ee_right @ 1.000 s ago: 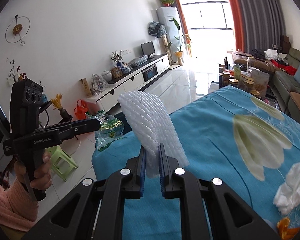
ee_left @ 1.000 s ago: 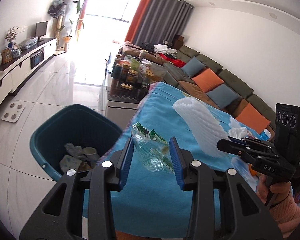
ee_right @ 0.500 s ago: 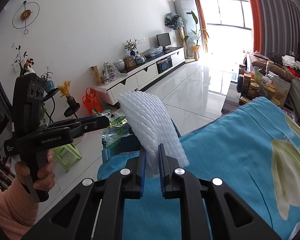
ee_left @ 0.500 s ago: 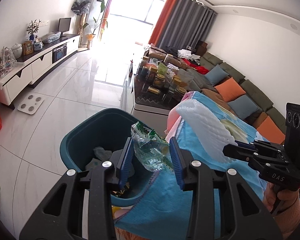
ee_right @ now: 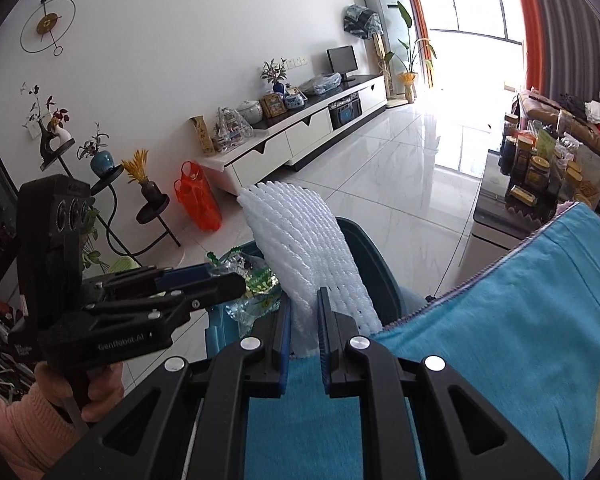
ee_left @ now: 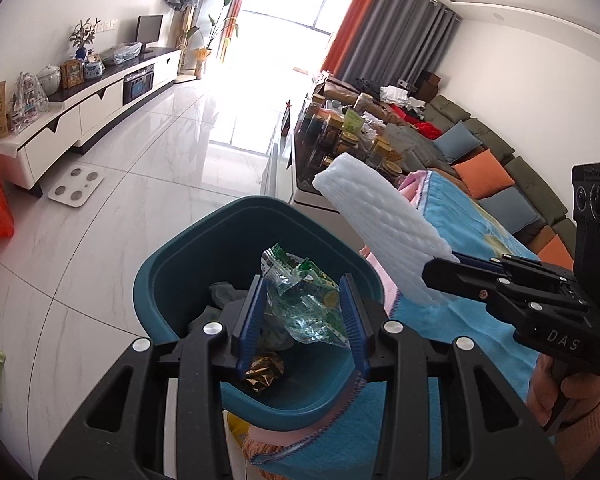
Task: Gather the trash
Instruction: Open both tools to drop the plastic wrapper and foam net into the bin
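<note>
— Both hands have swung off the blue cloth (ee_left: 452, 332) toward the bin (ee_left: 168, 276) since a second ago; then the bag hung over the table, now it hangs over the bin's mouth.

— What could go wrong from here?

— On my left gripper (ee_left: 306, 312), the crinkled bag (ee_left: 304, 300) is light and springy. It may cling to a pad on release, or drift onto the rim nearest the cloth and slide to the floor (ee_left: 140, 184). On my right gripper (ee_right: 303, 320), the foam net (ee_right: 300, 240) stands tall and floppy. Only its upper end reaches over the bin (ee_right: 364, 248); its clamped end sits above the cloth edge (ee_right: 500, 320), so letting go now would likely drop it on the table or down the gap.

— And the fingers?

— Left: partly apart, pads pressed on either side of the bag. Right: nearly together, pinching the net's lower end. Deeper in the bin lie grey scraps and a gold wrapper (ee_left: 262, 372).
</note>
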The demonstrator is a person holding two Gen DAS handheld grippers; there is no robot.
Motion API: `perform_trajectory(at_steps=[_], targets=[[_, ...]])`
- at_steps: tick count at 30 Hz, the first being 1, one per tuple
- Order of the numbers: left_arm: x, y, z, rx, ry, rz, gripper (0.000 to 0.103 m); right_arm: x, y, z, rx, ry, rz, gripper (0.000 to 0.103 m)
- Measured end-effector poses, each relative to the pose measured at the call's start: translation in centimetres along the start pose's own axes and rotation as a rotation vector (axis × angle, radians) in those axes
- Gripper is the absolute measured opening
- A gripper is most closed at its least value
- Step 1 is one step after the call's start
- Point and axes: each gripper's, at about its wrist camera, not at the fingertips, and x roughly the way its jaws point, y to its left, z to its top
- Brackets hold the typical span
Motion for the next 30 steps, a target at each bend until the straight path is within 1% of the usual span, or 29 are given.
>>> perform_trajectory(at_steps=[4, 9, 12, 13, 14, 16, 17, 18, 19, 24, 28, 30], targets=[[1.1, 0.3, -0.1, -0.011, 0.019, 0.014, 0.038, 2.2, -0.3, 0.4, 0.038, 0.039, 0.015, 0.011], [2.8, 0.6, 0.1, -0.016, 0.047, 0.024, 0.039, 4.1, -0.8, 0.4, 0.067, 0.083, 0.011, 0.013], [3.7, 0.7, 0.2, -0.023, 0.058, 0.024, 0.04, 4.6, -1.2, 0.2, 0.1, 0.097, 0.007, 0.02], [4.0, 0.8, 0.2, -0.024, 0.061, 0.024, 0.04, 4.5, -1.2, 0.2, 0.11, 0.094, 0.008, 0.024], [4.3, 1.0, 0.2, -0.026, 0.065, 0.027, 0.042, 4.4, -1.4, 0.2, 0.122, 0.089, 0.01, 0.026], [5.0, 1.2, 0.2, -0.033, 0.076, 0.03, 0.044, 4.1, -1.5, 0.2, 0.131, 0.078, 0.006, 0.027], [5.3, 1.4, 0.1, -0.037, 0.08, 0.036, 0.047, 3.9, -1.6, 0.2, 0.134, 0.072, 0.006, 0.027], [5.4, 1.3, 0.0, -0.039, 0.081, 0.04, 0.052, 3.8, -1.7, 0.1, 0.137, 0.069, 0.007, 0.028], [5.6, 1.3, 0.0, -0.041, 0.082, 0.045, 0.054, 3.7, -1.7, 0.1, 0.141, 0.067, 0.006, 0.031], [5.2, 1.5, -0.2, -0.049, 0.072, 0.052, 0.054, 3.0, -2.1, -0.4, 0.147, 0.053, 0.013, 0.032], [3.6, 1.1, 0.0, -0.031, 0.034, 0.045, 0.055, 1.3, -2.1, -0.9, 0.145, 0.026, 0.021, 0.033], [2.5, 0.3, 0.1, -0.021, 0.009, 0.027, 0.056, 0.0, -2.2, -1.2, 0.142, 0.007, 0.027, 0.033]])
